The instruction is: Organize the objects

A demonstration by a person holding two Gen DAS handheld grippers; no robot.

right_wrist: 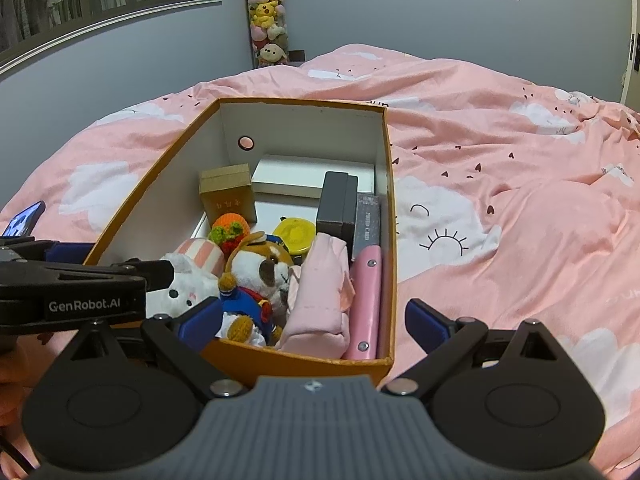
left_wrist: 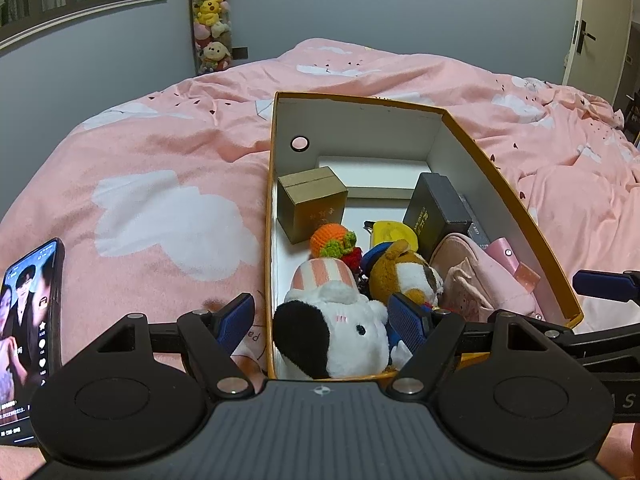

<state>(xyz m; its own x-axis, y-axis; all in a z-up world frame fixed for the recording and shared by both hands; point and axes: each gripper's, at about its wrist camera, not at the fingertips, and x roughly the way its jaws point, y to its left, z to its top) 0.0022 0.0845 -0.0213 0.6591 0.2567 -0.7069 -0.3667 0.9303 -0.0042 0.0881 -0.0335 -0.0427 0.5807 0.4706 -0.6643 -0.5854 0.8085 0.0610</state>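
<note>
An orange cardboard box (left_wrist: 360, 100) (right_wrist: 300, 101) with a white inside sits on the pink bed. Inside lie a white plush (left_wrist: 348, 332) (right_wrist: 180, 284), a brown dog plush (left_wrist: 404, 272) (right_wrist: 260, 268), a crocheted orange (left_wrist: 332, 240), a small brown box (left_wrist: 312, 204), a black box (left_wrist: 436, 212), a yellow round tin (right_wrist: 296, 232), a pink pouch (right_wrist: 320, 304) and a pink case (right_wrist: 368, 304). My left gripper (left_wrist: 322, 320) is open astride the box's near left wall. My right gripper (right_wrist: 314, 320) is open astride the near right corner. Neither holds anything.
A lit phone (left_wrist: 32, 320) (right_wrist: 24, 220) lies on the pink cloud-print bedcover (left_wrist: 168, 184) left of the box. A hanging column of plush toys (left_wrist: 210, 16) is at the far wall, with a window on the left and a door (left_wrist: 596, 20) on the right.
</note>
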